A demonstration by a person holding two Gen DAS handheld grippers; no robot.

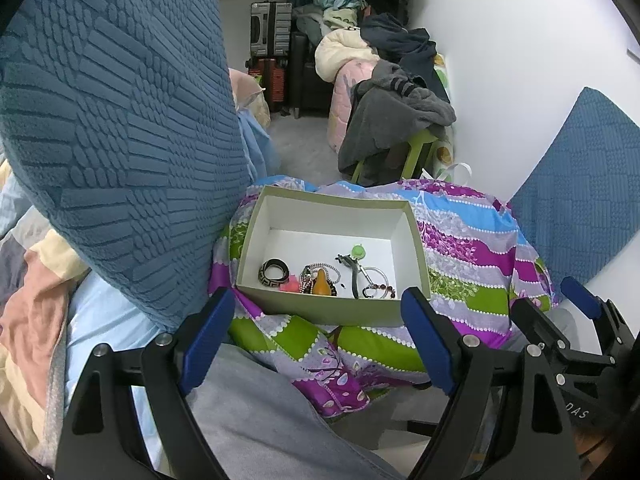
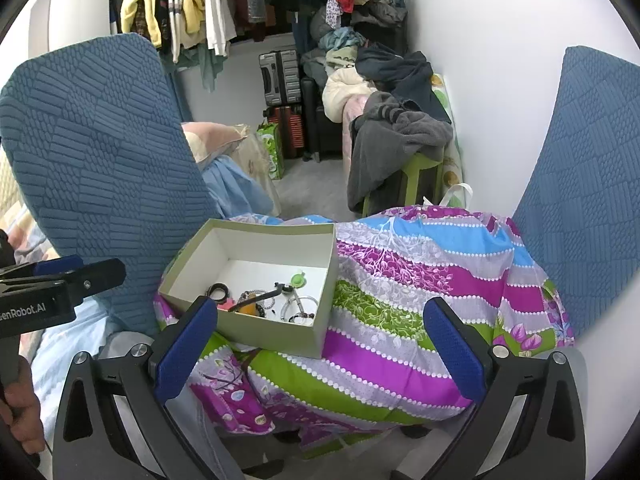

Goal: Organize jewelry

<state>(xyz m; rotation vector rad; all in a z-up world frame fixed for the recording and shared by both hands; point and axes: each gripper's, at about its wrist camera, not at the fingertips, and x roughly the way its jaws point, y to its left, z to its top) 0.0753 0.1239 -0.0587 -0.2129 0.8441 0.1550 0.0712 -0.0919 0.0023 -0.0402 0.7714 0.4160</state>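
You see an open, pale cardboard box (image 1: pixel 328 308) resting tilted on the patterned quilt. Inside, your jewelry (image 1: pixel 320 280) lies jumbled along its near wall: a dark patterned bangle (image 1: pixel 274 273), beads, a clear ring.

Lighting's even and pretty bright, soft daylight feel with no harsh shadows. The white wall (image 1: pixel 500 80) blows out a bit on the right. Heavy fisheye bending plus black corners (classic wide lens). Everything's sharp, only the hanging clothes (image 2: pixel 192 4) look slightly mushy.

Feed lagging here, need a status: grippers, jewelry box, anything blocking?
Left gripper open, empty. Right gripper open, empty. Jewelry heaped in the open box on the patterned quilt. Nothing blocking the box.
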